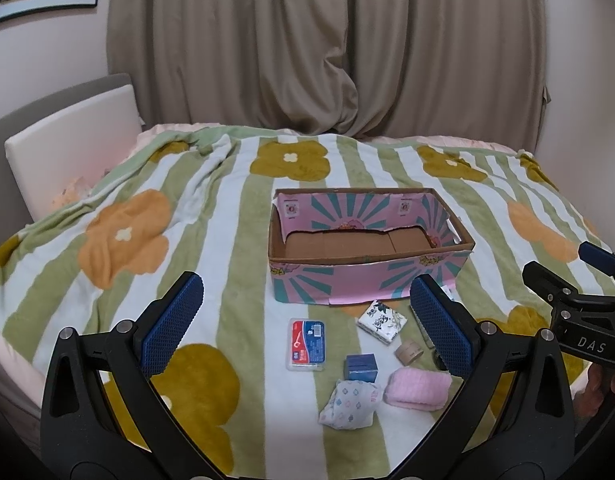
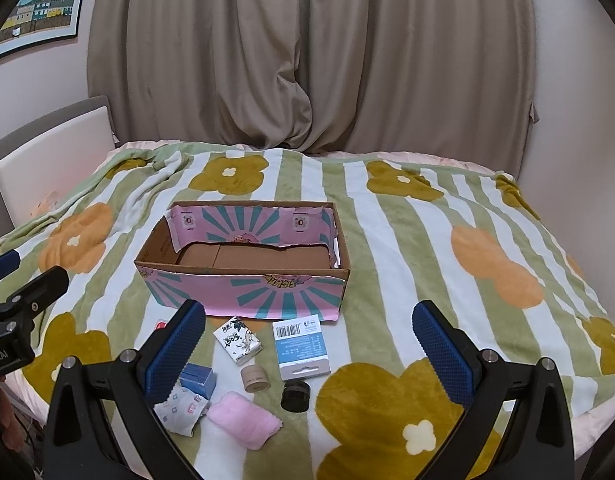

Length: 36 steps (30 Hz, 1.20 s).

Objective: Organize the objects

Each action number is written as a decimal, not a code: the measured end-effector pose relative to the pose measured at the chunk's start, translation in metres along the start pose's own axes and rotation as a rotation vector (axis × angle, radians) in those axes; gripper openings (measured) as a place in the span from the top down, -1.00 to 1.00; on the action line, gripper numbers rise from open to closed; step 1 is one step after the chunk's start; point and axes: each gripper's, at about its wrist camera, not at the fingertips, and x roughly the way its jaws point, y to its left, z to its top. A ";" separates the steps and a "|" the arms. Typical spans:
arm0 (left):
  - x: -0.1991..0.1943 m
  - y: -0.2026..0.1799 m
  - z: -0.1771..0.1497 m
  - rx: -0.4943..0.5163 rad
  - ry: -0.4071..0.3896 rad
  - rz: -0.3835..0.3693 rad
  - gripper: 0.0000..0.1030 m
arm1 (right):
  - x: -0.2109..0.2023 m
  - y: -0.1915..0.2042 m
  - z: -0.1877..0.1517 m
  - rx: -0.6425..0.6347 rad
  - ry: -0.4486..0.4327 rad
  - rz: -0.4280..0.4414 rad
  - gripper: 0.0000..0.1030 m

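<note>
An open pink cardboard box (image 1: pixel 347 282) (image 2: pixel 251 296) stands empty on the bed. In front of it lie small items: a red-and-blue floss case (image 1: pixel 306 345), a tissue pack (image 1: pixel 381 320) (image 2: pixel 238 339), a blue box (image 1: pixel 361 367) (image 2: pixel 198 379), a patterned pouch (image 1: pixel 349 403) (image 2: pixel 182 407), a pink cloth (image 1: pixel 417 388) (image 2: pixel 245 424), a tape roll (image 1: pixel 407 351) (image 2: pixel 254 378), a white-and-blue carton (image 2: pixel 301 346) and a black jar (image 2: pixel 295 395). My left gripper (image 1: pixel 307 326) is open above them. My right gripper (image 2: pixel 309 344) is open above them.
A striped flower blanket (image 1: pixel 227 240) (image 2: pixel 407 240) covers the bed. A white headboard (image 1: pixel 67 160) stands at left, curtains (image 1: pixel 327 40) behind. The right gripper shows at the left view's right edge (image 1: pixel 579 304); the left gripper shows at the right view's left edge (image 2: pixel 15 308).
</note>
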 end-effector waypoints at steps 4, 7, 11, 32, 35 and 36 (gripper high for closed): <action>0.001 0.001 -0.002 -0.006 0.006 -0.001 -0.99 | -0.001 -0.002 0.000 0.002 -0.002 -0.001 -0.99; 0.003 0.003 -0.003 -0.011 0.019 -0.008 -0.99 | -0.002 -0.001 0.000 0.002 -0.002 -0.006 -0.99; 0.004 0.004 -0.005 -0.014 0.025 -0.009 -0.99 | -0.003 0.000 -0.001 -0.003 -0.002 -0.005 -0.99; 0.149 0.022 -0.057 -0.041 0.363 -0.030 -0.99 | 0.005 -0.002 -0.007 -0.011 0.033 -0.018 -0.99; 0.175 0.020 -0.071 -0.036 0.419 -0.029 -0.98 | 0.007 -0.004 -0.010 -0.015 0.043 -0.024 -0.99; 0.182 0.020 -0.076 -0.037 0.433 -0.026 -0.96 | 0.007 -0.004 -0.010 -0.016 0.045 -0.025 -0.99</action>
